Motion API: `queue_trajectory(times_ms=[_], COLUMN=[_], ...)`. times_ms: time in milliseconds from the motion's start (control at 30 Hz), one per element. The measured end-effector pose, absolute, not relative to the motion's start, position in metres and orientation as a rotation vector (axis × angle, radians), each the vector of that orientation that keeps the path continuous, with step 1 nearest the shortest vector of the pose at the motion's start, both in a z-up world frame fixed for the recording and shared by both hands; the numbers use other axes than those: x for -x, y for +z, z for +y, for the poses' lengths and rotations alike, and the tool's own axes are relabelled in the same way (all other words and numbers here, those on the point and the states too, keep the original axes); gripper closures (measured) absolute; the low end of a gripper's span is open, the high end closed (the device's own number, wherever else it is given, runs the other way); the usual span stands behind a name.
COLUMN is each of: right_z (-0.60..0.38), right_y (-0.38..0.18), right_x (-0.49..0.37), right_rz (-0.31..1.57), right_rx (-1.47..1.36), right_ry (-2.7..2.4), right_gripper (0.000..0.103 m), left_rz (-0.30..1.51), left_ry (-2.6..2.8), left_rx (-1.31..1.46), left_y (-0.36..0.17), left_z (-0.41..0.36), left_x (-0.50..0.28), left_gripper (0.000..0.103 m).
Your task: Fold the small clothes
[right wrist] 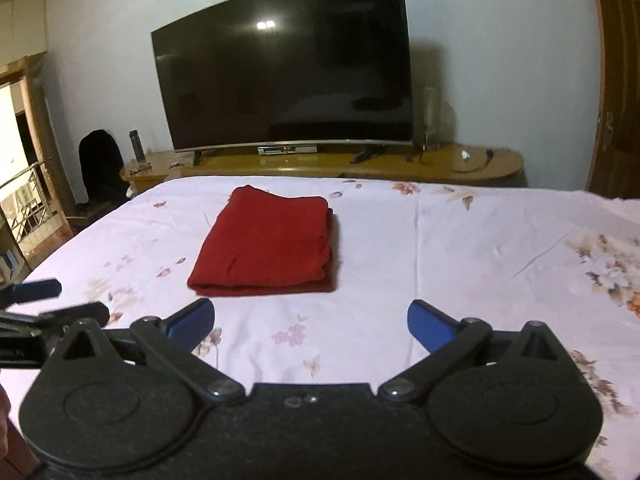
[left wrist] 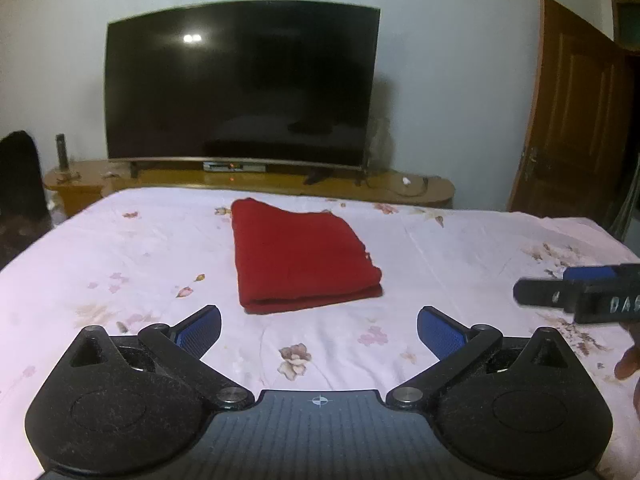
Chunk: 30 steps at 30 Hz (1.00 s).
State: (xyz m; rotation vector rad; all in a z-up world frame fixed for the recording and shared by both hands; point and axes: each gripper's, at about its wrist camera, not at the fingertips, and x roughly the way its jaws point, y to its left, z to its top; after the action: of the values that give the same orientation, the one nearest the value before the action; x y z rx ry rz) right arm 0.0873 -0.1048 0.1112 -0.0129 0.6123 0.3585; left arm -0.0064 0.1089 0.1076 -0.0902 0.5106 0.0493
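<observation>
Floral bedsheet (left wrist: pixel 120 248) carries a folded red garment (left wrist: pixel 300 256) near its far edge, while left gripper (left wrist: pixel 319 330) and right gripper (right wrist: pixel 311 322) hover spread wide, empty.

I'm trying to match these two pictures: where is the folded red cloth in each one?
Left wrist view: the red cloth lies centre, on the bed.
Right wrist view: the red cloth lies left of centre.
Shared landmark: the dark television behind the bed.
</observation>
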Motion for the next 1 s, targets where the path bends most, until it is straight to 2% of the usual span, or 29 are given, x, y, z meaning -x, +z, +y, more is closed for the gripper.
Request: queue_trajectory(times_ms=[367, 1000], right_z=[-0.118, -0.105], right_y=[0.119, 0.131], right_x=[-0.031, -0.021], right_rz=[0.578, 0.525], right_rx=[0.048, 0.034], right_ry=[0.36, 0.354], right_gripper=[0.001, 0.001], left_rz=[0.471, 0.44], left_ry=[0.095, 0.084], left_rx=[0.105, 0.09], left_y=[0.123, 0.133], left_z=[0.083, 0.085], left_x=[0.071, 0.073], left_gripper=[0.0, 0.0])
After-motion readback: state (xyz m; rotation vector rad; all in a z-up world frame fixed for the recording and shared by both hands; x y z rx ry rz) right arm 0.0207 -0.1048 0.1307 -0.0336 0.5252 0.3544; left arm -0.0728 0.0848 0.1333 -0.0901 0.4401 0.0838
